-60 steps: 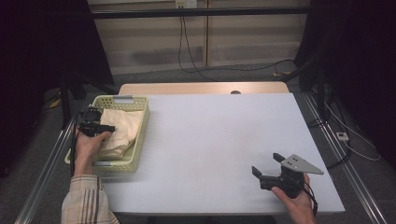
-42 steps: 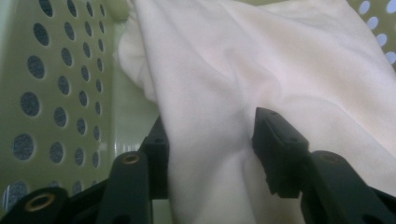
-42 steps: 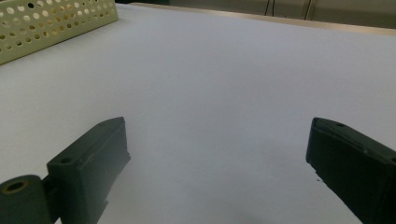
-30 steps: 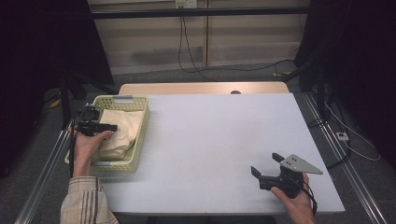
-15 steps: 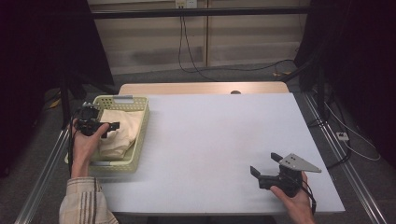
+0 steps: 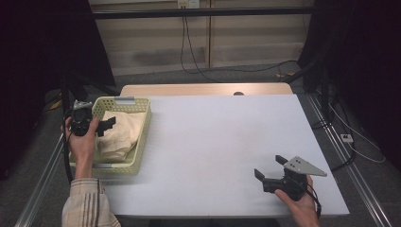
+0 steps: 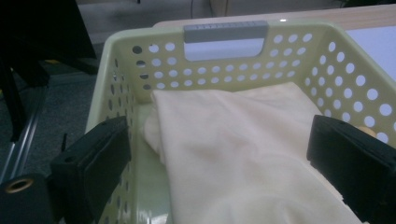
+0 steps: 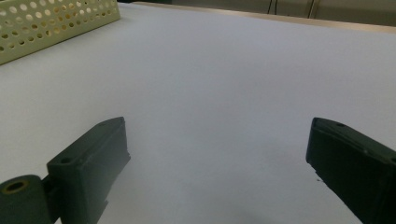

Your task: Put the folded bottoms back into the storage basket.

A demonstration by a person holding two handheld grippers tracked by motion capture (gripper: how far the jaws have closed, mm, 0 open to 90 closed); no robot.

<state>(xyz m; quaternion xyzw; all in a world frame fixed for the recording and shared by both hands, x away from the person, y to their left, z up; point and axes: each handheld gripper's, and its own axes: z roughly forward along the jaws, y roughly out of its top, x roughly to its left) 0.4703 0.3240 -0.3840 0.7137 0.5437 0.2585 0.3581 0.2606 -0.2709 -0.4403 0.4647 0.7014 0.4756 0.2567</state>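
A pale yellow perforated basket (image 6: pixel 124 100) stands at the table's left edge with a folded cream cloth (image 6: pixel 120 132) in it. My left gripper (image 6: pixel 108 124) hangs over the basket's left rim and points across the cloth. Its jaws have just been opening and now stand wide apart. In the left gripper view the cloth (image 7: pixel 233 140) lies below and between the jaws of the left gripper (image 7: pixel 219 135), with no pad pressing on it. My right gripper (image 6: pixel 269 168) rests open near the table's front right corner, with nothing between its jaws over the bare white table (image 8: pixel 217 140).
The white table top (image 6: pixel 213 137) stretches between the two hands. A grey handle (image 7: pixel 225 33) marks the basket's far end. In the right gripper view the basket's corner (image 8: pixel 46 23) shows at top left. Cables lie on the floor beyond the table.
The left gripper's jaws have spread wider above the cloth, and the left hand has shifted slightly at the basket's left rim. The right gripper has stayed put.
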